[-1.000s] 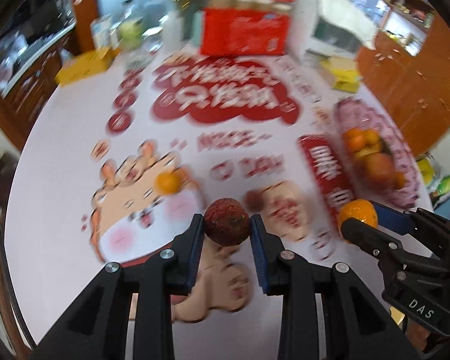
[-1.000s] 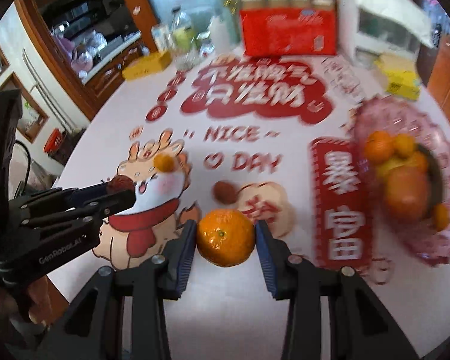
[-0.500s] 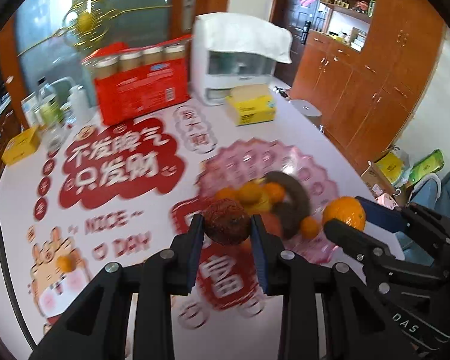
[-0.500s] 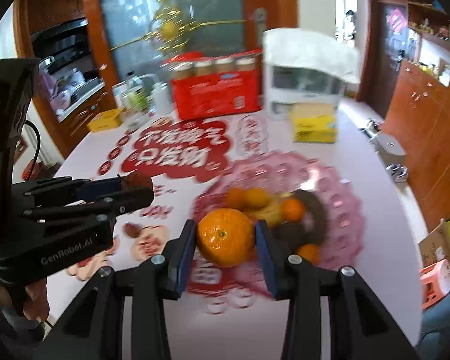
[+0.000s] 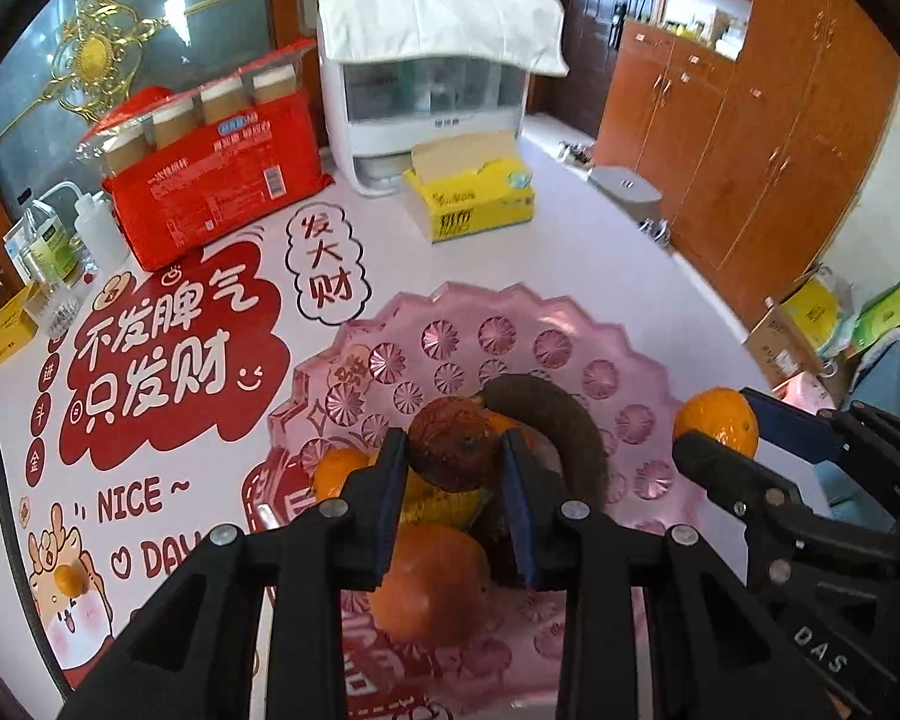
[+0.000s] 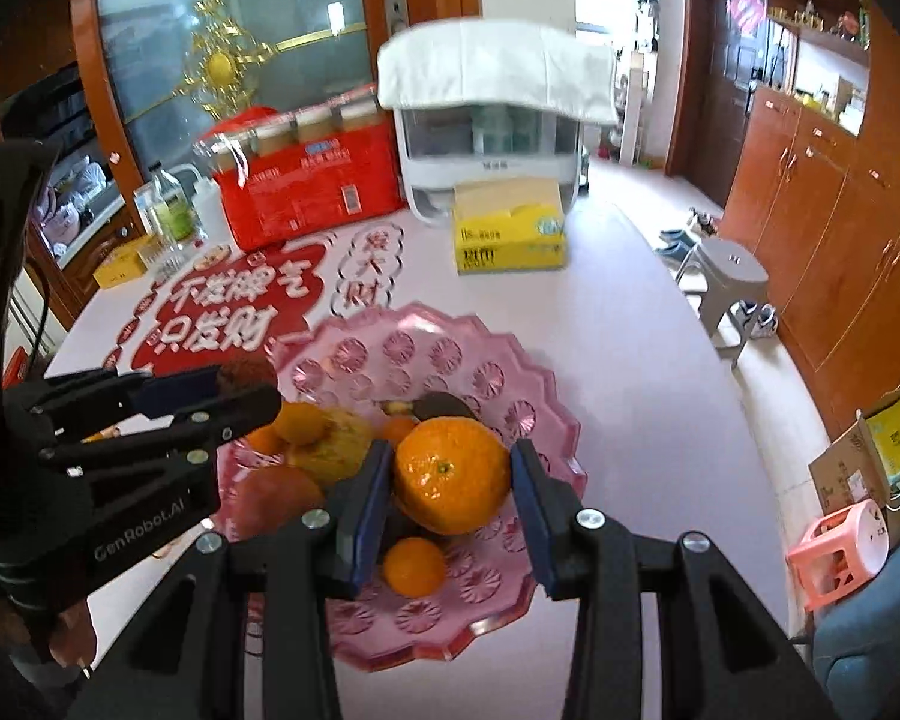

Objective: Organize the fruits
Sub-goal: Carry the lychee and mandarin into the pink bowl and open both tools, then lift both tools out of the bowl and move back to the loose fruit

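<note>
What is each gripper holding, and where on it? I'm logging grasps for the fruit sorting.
The left gripper pinches a brown fruit across its sides; the right gripper clamps an orange across its sides.

Both views ride the hand-held grippers and look forward and steeply down along their own jaws, close above the pink fruit tray (image 5: 570, 324) on the tabletop (image 5: 600, 252). The left wrist view sits left of the tray, with the right gripper (image 5: 714, 438) entering at its right edge — the right wrist view mirrors this, the left gripper (image 6: 252, 390) at its left. Both share the tray, the red carton (image 6: 312, 192), the yellow tissue box (image 5: 471, 204) and the white appliance (image 6: 486, 144) behind.
</note>
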Demonstrator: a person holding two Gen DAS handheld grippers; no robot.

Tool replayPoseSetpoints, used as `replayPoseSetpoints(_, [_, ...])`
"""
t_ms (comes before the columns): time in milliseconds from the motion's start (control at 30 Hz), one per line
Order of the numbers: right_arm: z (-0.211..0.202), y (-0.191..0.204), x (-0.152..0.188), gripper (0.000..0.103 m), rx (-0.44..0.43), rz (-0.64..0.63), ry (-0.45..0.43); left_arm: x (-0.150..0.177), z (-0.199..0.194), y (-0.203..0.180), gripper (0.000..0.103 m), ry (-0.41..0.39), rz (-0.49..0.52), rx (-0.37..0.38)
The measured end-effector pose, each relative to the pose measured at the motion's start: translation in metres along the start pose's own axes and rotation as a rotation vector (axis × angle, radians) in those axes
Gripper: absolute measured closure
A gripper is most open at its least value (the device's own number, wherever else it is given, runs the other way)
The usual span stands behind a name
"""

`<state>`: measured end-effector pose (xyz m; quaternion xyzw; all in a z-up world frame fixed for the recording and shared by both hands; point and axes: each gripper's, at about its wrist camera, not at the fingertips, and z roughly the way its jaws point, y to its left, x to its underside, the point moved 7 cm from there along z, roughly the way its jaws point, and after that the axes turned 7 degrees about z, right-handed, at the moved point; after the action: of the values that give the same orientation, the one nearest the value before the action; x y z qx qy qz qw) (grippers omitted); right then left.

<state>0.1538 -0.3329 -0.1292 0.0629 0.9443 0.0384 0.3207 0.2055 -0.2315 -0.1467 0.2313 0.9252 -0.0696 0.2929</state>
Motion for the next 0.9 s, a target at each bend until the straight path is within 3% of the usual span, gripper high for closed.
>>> replayPoseSetpoints(333, [0.056, -0.004, 0.016, 0.062, -0.015, -0.030, 0.111, 0.001, 0.051, 0.000, 0.073, 0.096, 0.032, -0.053])
replayPoseSetpoints(400, [0.062, -0.003, 0.020, 0.062, -0.018, -0.037, 0.125, 0.002, 0.055, 0.001, 0.064, 0.102, 0.042, -0.064])
replayPoseSetpoints(467, [0.065, -0.001, 0.022, 0.062, -0.013, -0.048, 0.132, 0.001, 0.054, 0.003, 0.037, 0.094, 0.043, -0.083])
replayPoseSetpoints(567, [0.067, 0.001, 0.024, 0.061, -0.015, -0.053, 0.137, -0.002, 0.049, 0.005, 0.024, 0.067, 0.047, -0.099])
replayPoseSetpoints(700, [0.062, 0.001, 0.021, 0.054, -0.016, -0.049, 0.120, -0.001, 0.045, 0.007, 0.020, 0.067, 0.059, -0.116])
replayPoseSetpoints(900, [0.052, 0.004, 0.020, 0.052, -0.017, -0.048, 0.102, 0.004, 0.033, 0.013, 0.017, 0.074, 0.028, -0.118])
